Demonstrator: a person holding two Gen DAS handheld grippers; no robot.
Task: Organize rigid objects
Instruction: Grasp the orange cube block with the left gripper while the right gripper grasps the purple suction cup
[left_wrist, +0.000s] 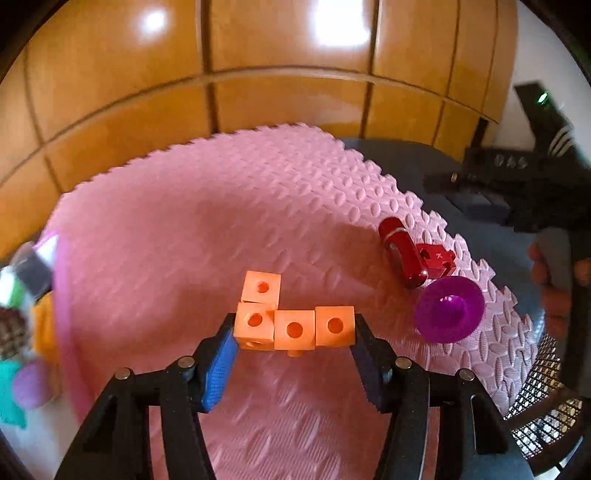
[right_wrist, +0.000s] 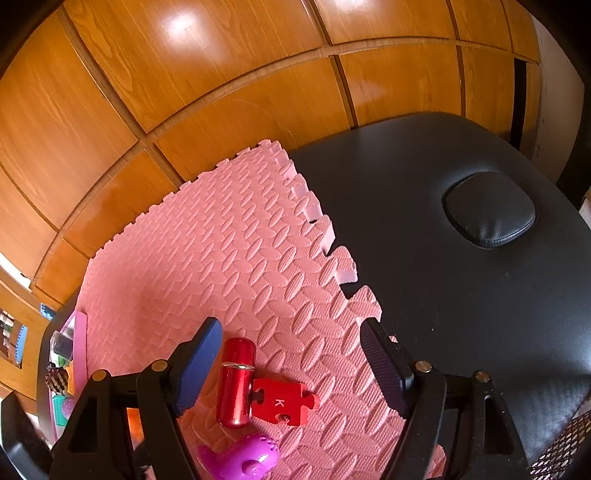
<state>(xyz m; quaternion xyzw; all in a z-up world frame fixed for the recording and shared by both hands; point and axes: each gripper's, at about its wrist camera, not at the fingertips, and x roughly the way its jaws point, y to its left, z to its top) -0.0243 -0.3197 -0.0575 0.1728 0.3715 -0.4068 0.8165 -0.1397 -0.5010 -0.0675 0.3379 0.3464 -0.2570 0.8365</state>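
1. Orange linked cubes (left_wrist: 288, 317) sit between my left gripper (left_wrist: 293, 341) fingers: four plastic blocks, three in a row and one stacked behind the leftmost, each face with a round hole.
2. My left pads press both ends of the row; the piece looks held just above the pink foam mat (left_wrist: 192, 229).
3. My right gripper (right_wrist: 291, 363) stands wide over the mat, holding nothing.
4. Between its fingers lie a glossy red capsule (right_wrist: 236, 384) and a red puzzle piece (right_wrist: 284, 400) marked K, touching each other.
5. A purple toy (right_wrist: 251, 458) lies just below them.
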